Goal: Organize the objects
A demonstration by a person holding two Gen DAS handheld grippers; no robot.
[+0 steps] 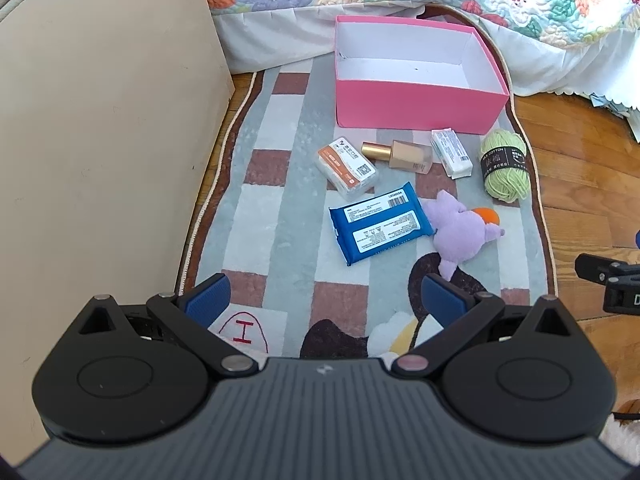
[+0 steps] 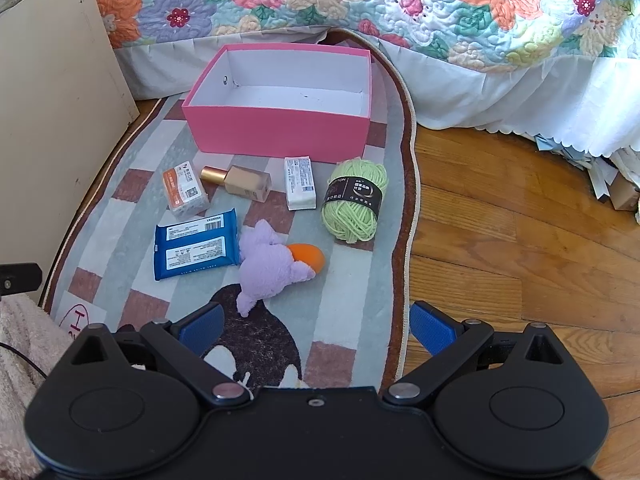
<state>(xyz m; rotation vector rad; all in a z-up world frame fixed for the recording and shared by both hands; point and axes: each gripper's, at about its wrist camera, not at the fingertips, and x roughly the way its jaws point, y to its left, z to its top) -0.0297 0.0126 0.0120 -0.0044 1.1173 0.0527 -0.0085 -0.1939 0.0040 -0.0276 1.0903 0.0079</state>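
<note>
Six small things lie loose on a checked rug (image 1: 280, 208) in front of you, and an open pink box (image 1: 416, 108) stands behind them, near the bed's flowered quilt (image 2: 360, 4). The box is white inside and holds nothing.

Just before the box, from left to right, runs a row: a clear packet with an orange label (image 1: 347, 169), a beige bottle with a gold cap (image 1: 400, 154) lying on its side, a white boxed bar (image 1: 451, 153), and a green yarn ball (image 2: 355, 199) with a black band. Nearer to you lies a blue wipes pack (image 1: 380, 222), and just to its right a purple plush toy (image 2: 272, 265) with an orange part showing beside it, touching the pack's edge.

Your left gripper (image 1: 325, 300) hangs above the near end of the rug, its blue-padded jaws spread wide with nothing between them. Your right gripper (image 2: 318, 326) hovers over the rug's right border, where it meets the wooden floor (image 2: 520, 240); its jaws are likewise wide apart and hold nothing. A cream panel (image 1: 100, 140) stands along the left.
</note>
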